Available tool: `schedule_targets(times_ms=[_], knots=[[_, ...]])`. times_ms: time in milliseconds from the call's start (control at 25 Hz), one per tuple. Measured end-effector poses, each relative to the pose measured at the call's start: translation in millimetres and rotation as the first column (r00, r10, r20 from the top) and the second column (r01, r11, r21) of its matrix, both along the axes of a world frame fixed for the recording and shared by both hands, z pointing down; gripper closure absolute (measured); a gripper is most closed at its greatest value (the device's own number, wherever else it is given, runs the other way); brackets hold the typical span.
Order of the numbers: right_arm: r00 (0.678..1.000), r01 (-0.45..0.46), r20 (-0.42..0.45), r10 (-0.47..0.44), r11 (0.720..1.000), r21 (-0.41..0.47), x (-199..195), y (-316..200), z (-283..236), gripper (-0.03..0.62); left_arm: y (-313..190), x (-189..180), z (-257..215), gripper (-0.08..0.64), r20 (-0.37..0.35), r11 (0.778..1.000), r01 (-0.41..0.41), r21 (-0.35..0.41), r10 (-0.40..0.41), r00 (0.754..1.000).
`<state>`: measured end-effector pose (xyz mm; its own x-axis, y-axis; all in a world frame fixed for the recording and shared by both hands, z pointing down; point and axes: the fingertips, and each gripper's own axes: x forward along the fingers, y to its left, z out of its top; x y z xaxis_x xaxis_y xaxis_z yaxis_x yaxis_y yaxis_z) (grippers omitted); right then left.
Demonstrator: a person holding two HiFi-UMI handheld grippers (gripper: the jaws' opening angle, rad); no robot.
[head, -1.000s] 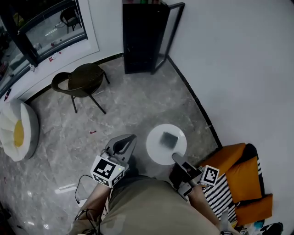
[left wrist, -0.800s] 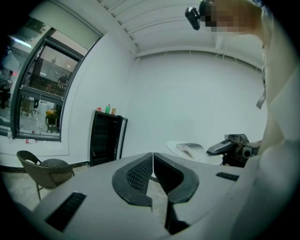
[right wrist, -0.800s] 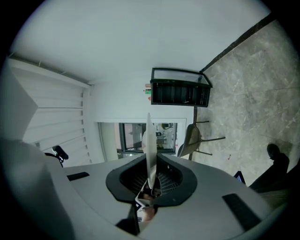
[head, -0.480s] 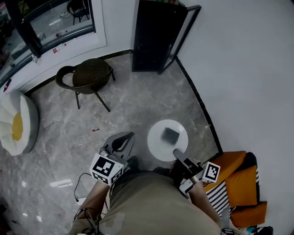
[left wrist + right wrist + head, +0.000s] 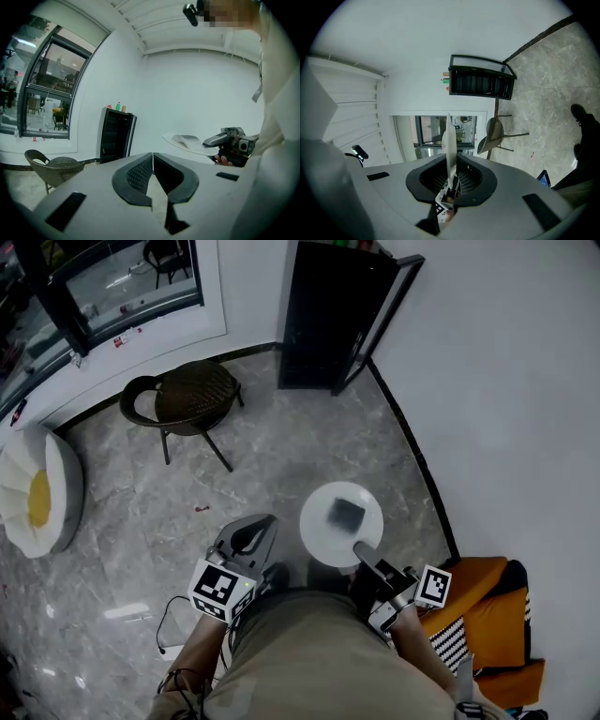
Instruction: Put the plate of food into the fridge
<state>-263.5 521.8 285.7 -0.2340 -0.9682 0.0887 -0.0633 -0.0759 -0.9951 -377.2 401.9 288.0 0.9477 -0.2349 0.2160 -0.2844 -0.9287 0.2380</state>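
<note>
The right gripper [image 5: 360, 551] has its jaws clamped on the near rim of the plate [image 5: 341, 524]. In the right gripper view the plate appears edge-on, a thin white blade standing up between the two black ribbed pads. The plate is round, white and plain. It is held out level over the grey marbled floor [image 5: 272, 465], just below the middle of the head view. A dark grey, squarish piece of food [image 5: 347, 514] lies on it, a little above its centre.

The left gripper [image 5: 268, 520] sits just left of the plate and apart from it. Its jaws are pressed together tip to tip with nothing between them. Each gripper carries a cube with black-and-white square markers, the left cube [image 5: 220, 589] at lower left and the right cube [image 5: 433, 587] at lower right.

The fridge [image 5: 328, 315], a tall black cabinet, stands at the top centre of the head view against the white wall. Its door is swung open to the right, and it is well apart from the plate. In the left gripper view, small bottles [image 5: 117, 107] stand on top of it.

A dark wicker chair [image 5: 192, 395] stands at upper left, and a round white cushion with a yellow centre [image 5: 37, 502] lies at the left edge. An orange seat [image 5: 487, 615] with striped cloth fills the lower right corner.
</note>
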Motion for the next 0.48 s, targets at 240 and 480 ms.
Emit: schedule_targets(times_ms=[240,480], knots=[[0.998,0.054,0.019,-0.054,0.999,0.005,0.8,-24.4,1.7,0.555,-13.8,-0.1,-2.2,0.548,0.011,0.999,0.036,0.007,-0.036,0.999],[0.997,0.063,0.036,-0.062,0.998,-0.019,24.9,-35.9,9.1,0.555,-22.8,19.5,5.3,0.548,0.044,0.999,0.045,-0.012,-0.045,0.998]])
